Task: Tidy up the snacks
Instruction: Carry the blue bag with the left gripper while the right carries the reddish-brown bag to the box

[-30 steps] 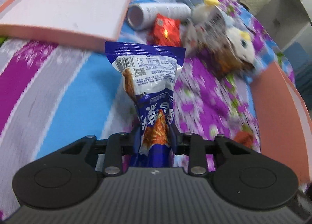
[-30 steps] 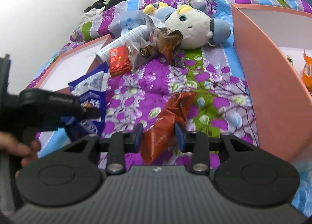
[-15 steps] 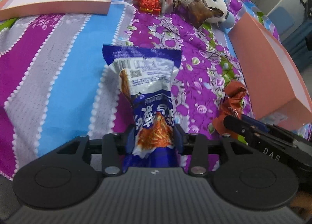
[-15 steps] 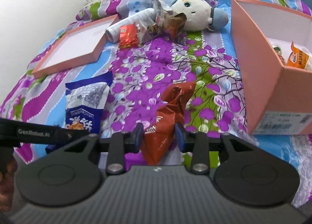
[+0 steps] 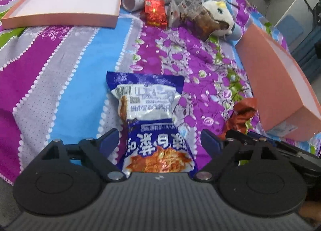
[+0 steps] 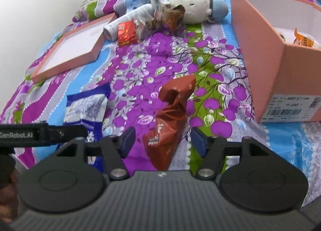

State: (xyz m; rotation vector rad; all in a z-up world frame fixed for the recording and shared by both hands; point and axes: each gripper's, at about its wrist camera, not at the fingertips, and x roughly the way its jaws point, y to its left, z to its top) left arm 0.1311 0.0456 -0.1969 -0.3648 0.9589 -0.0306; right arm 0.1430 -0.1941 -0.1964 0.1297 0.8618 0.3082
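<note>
Letting two packets lie between open fingers

Lying between the wide fingers of the left gripper (image 5: 160, 142) is the blue packet (image 5: 149, 118), in the lower middle of the left wrist frame. The jaws have just been opening, and now the pads are standing clear of the packet on both sides, so nothing is pressing it. Its long axis is running straight up the frame, away from the fingers, with the sealed end pointing to the upper part.

The right gripper (image 6: 162, 140) is doing the same with the brown packet (image 6: 170, 122): its jaws have just been opening, they are standing apart, and the packet is lying on the bedspread (image 6: 140, 60) between them without touching, as far as I can judge. This packet is leaning slightly to the upper right of the frame, toward the box (image 6: 258, 54) at the right edge. The right hand is the nearer one to that box; the lid (image 5: 60, 18) is lying at the upper left of the left wrist frame, well apart.

The near ends of both packets are hiding behind the gripper bodies. The inside of the box is mostly cut off; only something orange is showing there.
</note>
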